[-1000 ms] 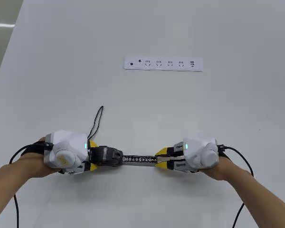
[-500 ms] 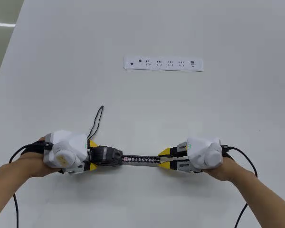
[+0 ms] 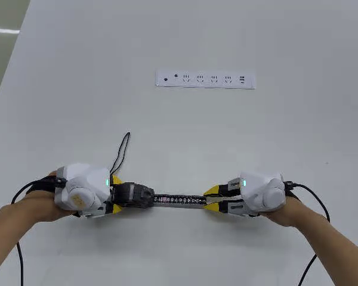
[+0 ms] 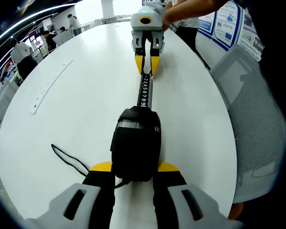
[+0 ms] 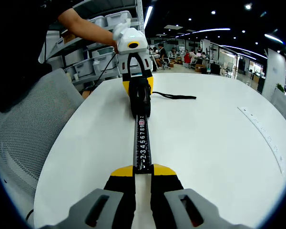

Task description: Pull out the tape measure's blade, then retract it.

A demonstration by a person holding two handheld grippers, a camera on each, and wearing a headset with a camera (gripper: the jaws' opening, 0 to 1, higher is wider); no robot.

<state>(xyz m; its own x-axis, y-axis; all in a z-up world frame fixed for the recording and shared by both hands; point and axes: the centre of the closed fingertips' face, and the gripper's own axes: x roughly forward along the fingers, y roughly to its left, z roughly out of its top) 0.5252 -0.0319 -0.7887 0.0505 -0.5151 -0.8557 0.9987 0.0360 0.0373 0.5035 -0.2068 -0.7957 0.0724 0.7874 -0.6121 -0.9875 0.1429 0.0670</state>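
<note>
A black tape measure case (image 3: 133,195) lies on the white table, and my left gripper (image 3: 114,194) is shut on its rear end (image 4: 135,143). Its black wrist strap (image 3: 120,152) trails toward the far side. The numbered blade (image 3: 179,200) runs out of the case to the right, flat over the table. My right gripper (image 3: 211,199) is shut on the blade's tip, its yellow-tipped fingers (image 5: 133,171) pinching the end (image 5: 142,143). In the left gripper view the right gripper (image 4: 147,64) faces me along the blade. In the right gripper view the left gripper (image 5: 137,85) holds the case (image 5: 140,100).
A white power strip (image 3: 204,79) lies flat on the table farther back. The table's front edge runs close below both hands. Grey mesh chairs (image 4: 257,119) stand at the table's side, and shelves with bins (image 5: 93,52) show in the background.
My right gripper has moved to the right with the blade tip, so more of the blade is drawn out of the case. The left gripper and case stay put.
</note>
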